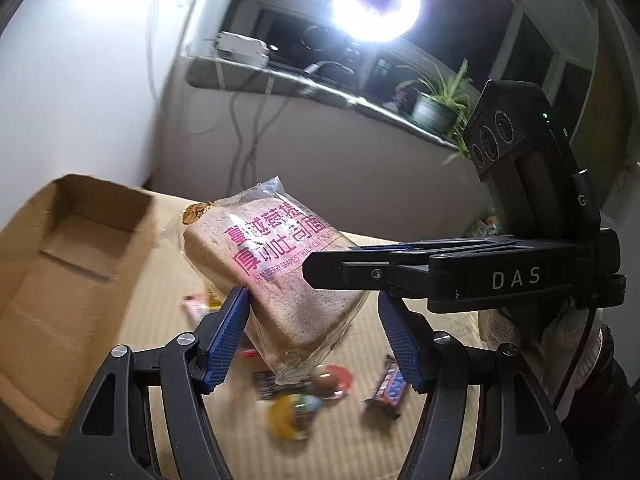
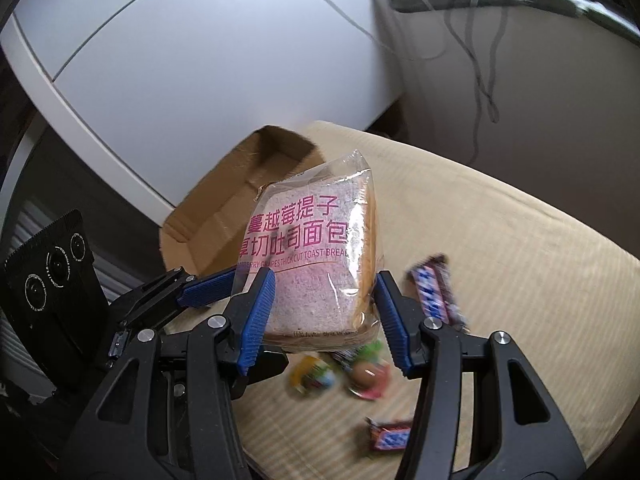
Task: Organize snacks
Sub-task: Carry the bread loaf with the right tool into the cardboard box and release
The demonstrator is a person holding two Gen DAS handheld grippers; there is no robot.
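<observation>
A clear bag of thick-cut toast bread with pink lettering is held in the air above the beige cushion. My right gripper is shut on the bag, its blue pads pressing both sides; it reaches in from the right in the left wrist view. My left gripper is open; its left pad touches the bag and its right pad stands apart. An open cardboard box sits to the left of the bag.
Loose snacks lie on the cushion below the bag: wrapped chocolate bars, round jelly cups and a yellow candy. A white cabinet stands behind the box. A potted plant sits on the windowsill.
</observation>
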